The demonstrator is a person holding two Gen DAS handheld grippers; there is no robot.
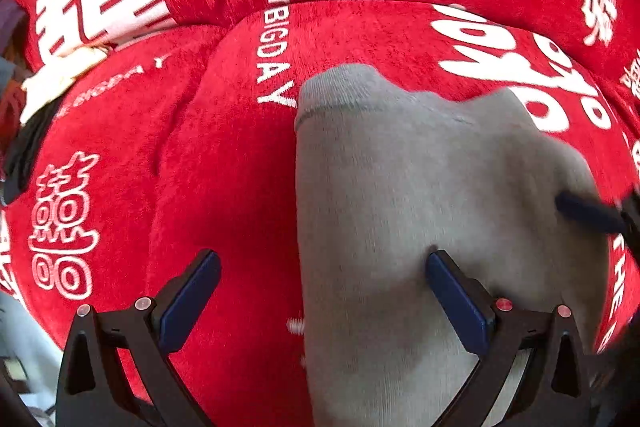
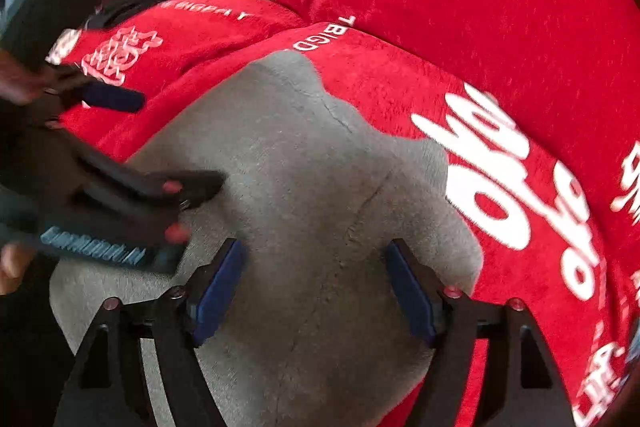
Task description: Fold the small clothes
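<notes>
Grippers, left gripper (image 1: 324,291) and right gripper (image 2: 316,287), point steeply down over the grey garment (image 1: 400,187), jaws wide, gripping nothing.

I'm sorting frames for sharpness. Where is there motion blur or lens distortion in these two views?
Left wrist view: grey garment and red cover fairly sharp, right gripper smeared at the edge. Right wrist view: left gripper heavily motion-blurred, white lettering soft. Both: strong fisheye bulge, dark corners.
</notes>
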